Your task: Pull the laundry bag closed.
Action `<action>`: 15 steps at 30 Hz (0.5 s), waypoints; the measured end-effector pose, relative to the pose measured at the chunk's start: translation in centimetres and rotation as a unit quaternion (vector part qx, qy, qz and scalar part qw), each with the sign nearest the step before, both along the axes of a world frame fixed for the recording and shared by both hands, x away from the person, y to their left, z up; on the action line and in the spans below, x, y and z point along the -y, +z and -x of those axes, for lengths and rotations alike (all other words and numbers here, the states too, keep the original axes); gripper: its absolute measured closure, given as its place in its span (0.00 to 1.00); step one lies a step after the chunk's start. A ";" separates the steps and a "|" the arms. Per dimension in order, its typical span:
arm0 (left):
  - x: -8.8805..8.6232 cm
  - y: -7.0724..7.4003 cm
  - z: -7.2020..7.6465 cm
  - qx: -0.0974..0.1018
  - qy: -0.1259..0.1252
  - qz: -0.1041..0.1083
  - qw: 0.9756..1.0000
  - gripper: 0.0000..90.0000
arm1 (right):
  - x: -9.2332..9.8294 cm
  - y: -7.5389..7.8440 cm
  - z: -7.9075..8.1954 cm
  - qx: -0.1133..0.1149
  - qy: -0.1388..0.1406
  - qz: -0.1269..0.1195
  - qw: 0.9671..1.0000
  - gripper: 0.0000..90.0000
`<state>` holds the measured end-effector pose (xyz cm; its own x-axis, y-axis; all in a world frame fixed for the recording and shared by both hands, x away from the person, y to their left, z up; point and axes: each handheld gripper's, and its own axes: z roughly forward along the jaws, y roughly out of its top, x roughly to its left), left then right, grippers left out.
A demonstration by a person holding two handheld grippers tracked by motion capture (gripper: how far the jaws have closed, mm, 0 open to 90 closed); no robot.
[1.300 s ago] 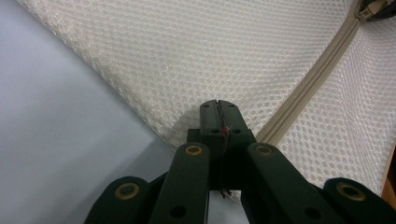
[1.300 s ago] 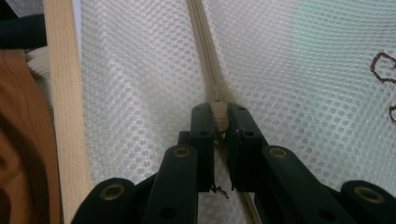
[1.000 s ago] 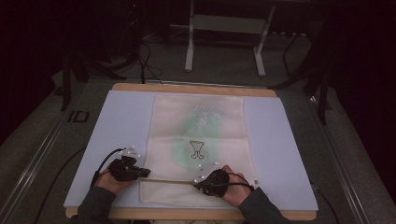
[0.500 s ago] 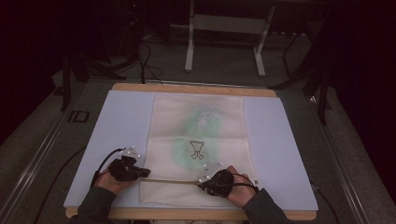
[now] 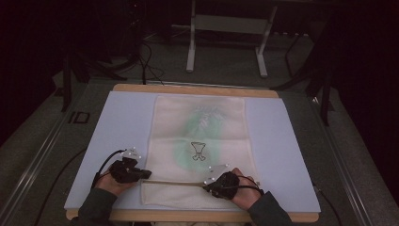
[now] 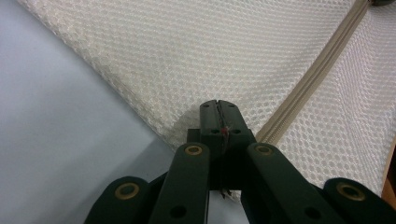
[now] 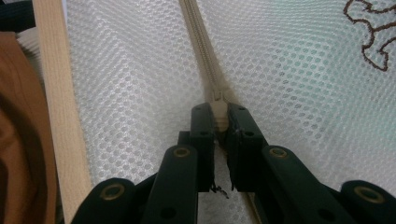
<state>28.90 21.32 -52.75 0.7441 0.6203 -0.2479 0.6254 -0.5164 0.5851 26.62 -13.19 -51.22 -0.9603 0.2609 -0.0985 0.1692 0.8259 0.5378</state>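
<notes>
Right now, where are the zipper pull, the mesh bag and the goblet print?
zipper pull (image 7: pixel 219 112): right gripper view, its tab between the claw's pads.
mesh bag (image 5: pixel 164 122): high view, bare mesh near its far left corner.
goblet print (image 5: pixel 199 151): high view, the cup's stem.

Dim room, lit table; sharp close views.

In the high view the surroundings were nearly black, and only the table (image 5: pixel 282 155) and the mesh bag (image 5: pixel 200 141) received soft overhead light, without hard shadows or glare; the picture was slightly soft and grainy. The left and right gripper views were brighter and evenly lit, with the mesh weave sharp and the near jaws dark and slightly blurred.
</notes>
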 end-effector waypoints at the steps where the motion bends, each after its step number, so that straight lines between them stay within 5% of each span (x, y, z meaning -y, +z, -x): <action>1: 0.0 0.0 0.0 0.000 0.000 0.000 1.000 1.00 | 0.0 0.0 0.0 0.000 0.000 0.000 1.000 0.91; 15: 0.0 0.0 0.0 0.000 0.000 -0.001 1.000 1.00 | 1.1 0.0 0.0 0.000 -0.008 0.001 1.000 0.91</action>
